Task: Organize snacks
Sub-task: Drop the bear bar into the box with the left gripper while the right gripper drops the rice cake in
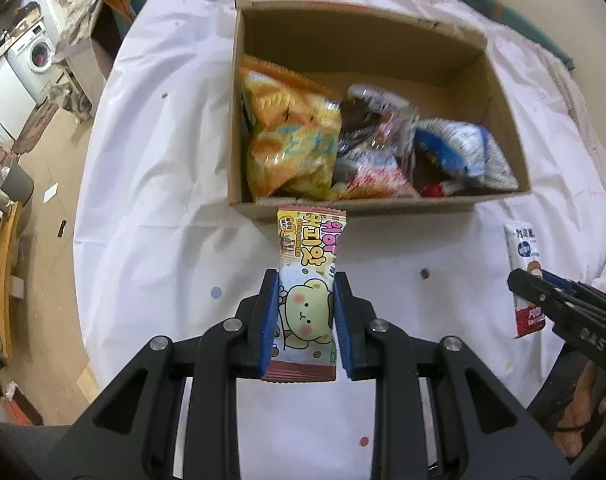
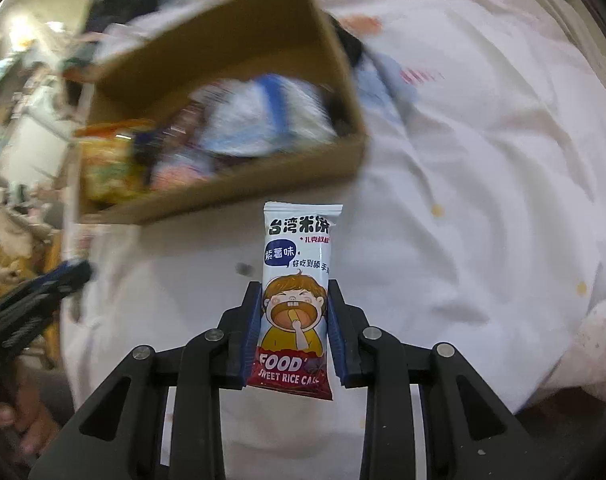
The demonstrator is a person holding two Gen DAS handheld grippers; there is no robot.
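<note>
I observe my left hand-held gripper [image 1: 305, 280] clamping a bear-printed snack packet [image 1: 307, 292] before the open brown cardboard box [image 1: 499, 92]; my right hand-held gripper [image 2: 293, 286] clamps a white-and-red rice-cake packet [image 2: 297, 300] above the white cloth [image 2: 483, 160].

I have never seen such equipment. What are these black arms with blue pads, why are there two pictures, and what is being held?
No robot is here: a person holds one gripping tool in each hand, and each tool carries a camera looking along its fingers. So each picture is one tool's own view. The left tool is shut on a bear snack packet. The right tool is shut on a rice cake packet; it also shows at the edge of the left picture. Ahead, on a white cloth, stands a cardboard box already holding several snack bags.
</note>
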